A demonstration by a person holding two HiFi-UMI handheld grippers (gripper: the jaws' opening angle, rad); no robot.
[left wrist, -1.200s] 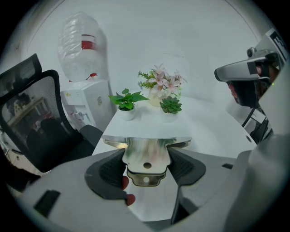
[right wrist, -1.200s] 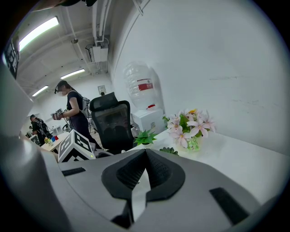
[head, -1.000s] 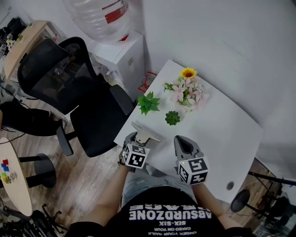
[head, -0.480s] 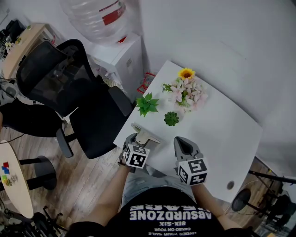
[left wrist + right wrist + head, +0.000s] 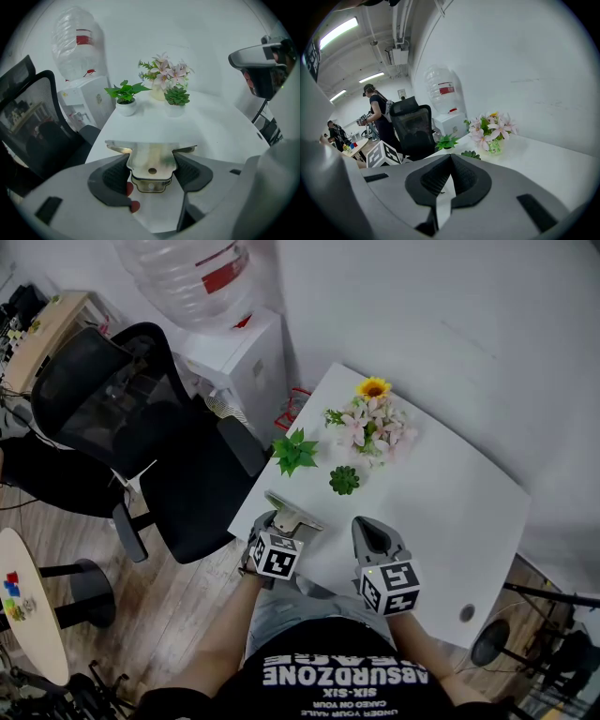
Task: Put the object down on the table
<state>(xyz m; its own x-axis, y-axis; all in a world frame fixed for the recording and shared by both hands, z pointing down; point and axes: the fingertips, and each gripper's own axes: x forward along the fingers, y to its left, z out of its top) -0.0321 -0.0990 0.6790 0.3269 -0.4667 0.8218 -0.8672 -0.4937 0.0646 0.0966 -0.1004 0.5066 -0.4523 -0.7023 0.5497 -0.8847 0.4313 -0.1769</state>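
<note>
- The left tool clamps a shiny T-shaped metal bracket by its stem, over the near left edge of the white bench; lowering it flat before letting go looks wisest.
- The right tool sits closed and empty.
- Farther along, a small white pot holds a leafy green plant, and a vase holds pink flowers.

Black T-shirt (white lettering); grey left gripper and right gripper.

An office: a black mesh swivel chair and a bottled water cooler stand beside the white table, with strip lights overhead and people beyond.
</note>
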